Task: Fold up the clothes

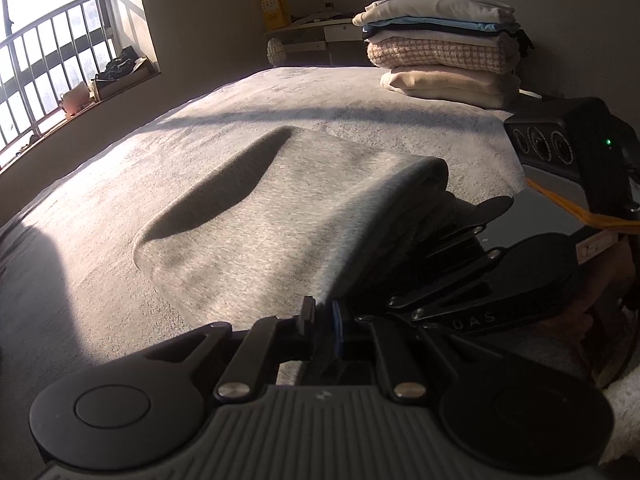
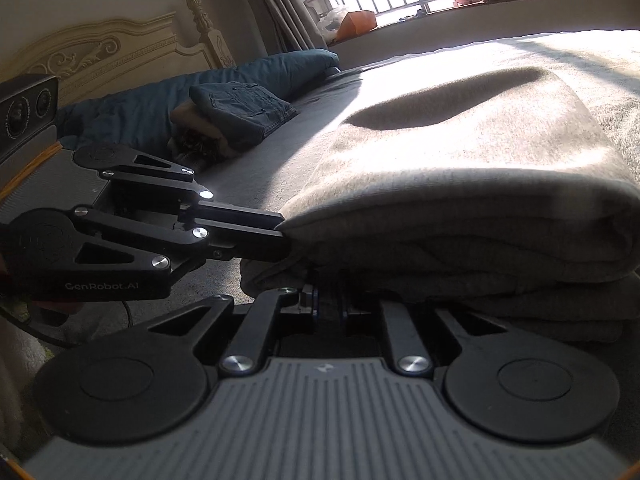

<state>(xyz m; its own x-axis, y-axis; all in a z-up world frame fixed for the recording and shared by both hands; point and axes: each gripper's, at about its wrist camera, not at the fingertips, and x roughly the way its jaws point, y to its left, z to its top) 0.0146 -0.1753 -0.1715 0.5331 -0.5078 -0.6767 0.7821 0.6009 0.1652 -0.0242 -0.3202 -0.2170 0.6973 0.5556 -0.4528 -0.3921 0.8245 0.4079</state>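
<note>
On the bed (image 1: 120,208), folded grey garment (image 1: 248,220) hides both jaws' tips.

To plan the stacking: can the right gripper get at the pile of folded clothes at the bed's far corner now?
Probably not: the right gripper is shut on the folded grey garment, far from the pile of folded clothes.

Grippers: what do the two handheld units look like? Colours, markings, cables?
Both match: black scissor-linkage tools with silver pivot bolts, round black side discs and a ribbed grey body. The left gripper reads "GenRobot.AI" in white. The right gripper reads "DAS", with a green LED and an orange strap behind.
</note>
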